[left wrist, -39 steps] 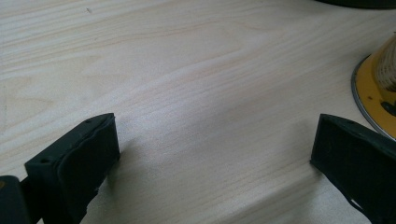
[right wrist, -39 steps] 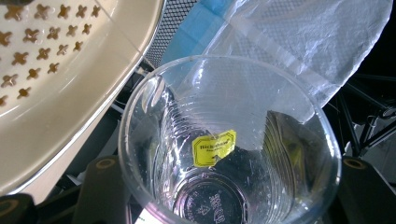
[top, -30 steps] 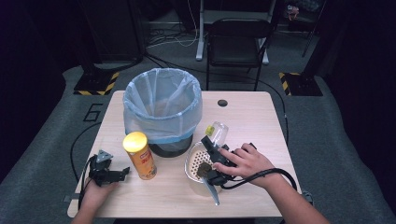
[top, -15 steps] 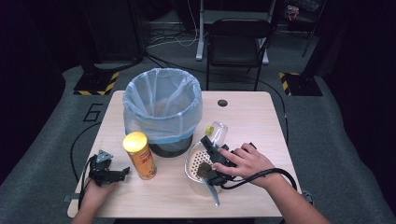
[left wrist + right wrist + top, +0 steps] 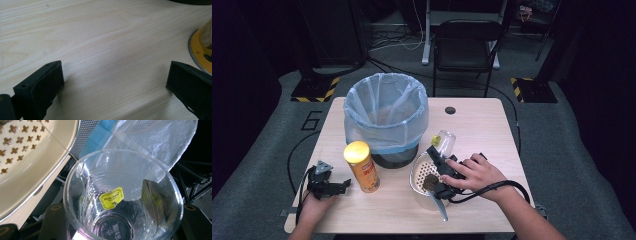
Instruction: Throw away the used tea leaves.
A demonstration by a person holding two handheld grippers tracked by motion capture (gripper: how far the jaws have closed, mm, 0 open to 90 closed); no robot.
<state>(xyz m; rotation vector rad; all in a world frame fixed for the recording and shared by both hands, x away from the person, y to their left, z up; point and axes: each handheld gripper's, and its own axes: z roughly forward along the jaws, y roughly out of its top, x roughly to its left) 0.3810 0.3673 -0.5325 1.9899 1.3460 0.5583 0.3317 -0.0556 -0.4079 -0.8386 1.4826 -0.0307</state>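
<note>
my right gripper clamps the clear plastic cup by its base, mouth tilted up toward the lined bin just far-left of it, while my left gripper rests open, empty, near-left.

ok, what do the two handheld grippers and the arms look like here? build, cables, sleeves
Both grippers are black. The left gripper carries a grey three-cornered plate on top and trails a black cable; its thick black jaws have rectangular pads. The right gripper trails a thicker black cable that loops beside the wrist. No sleeves show on either forearm, and no gloves.
</note>
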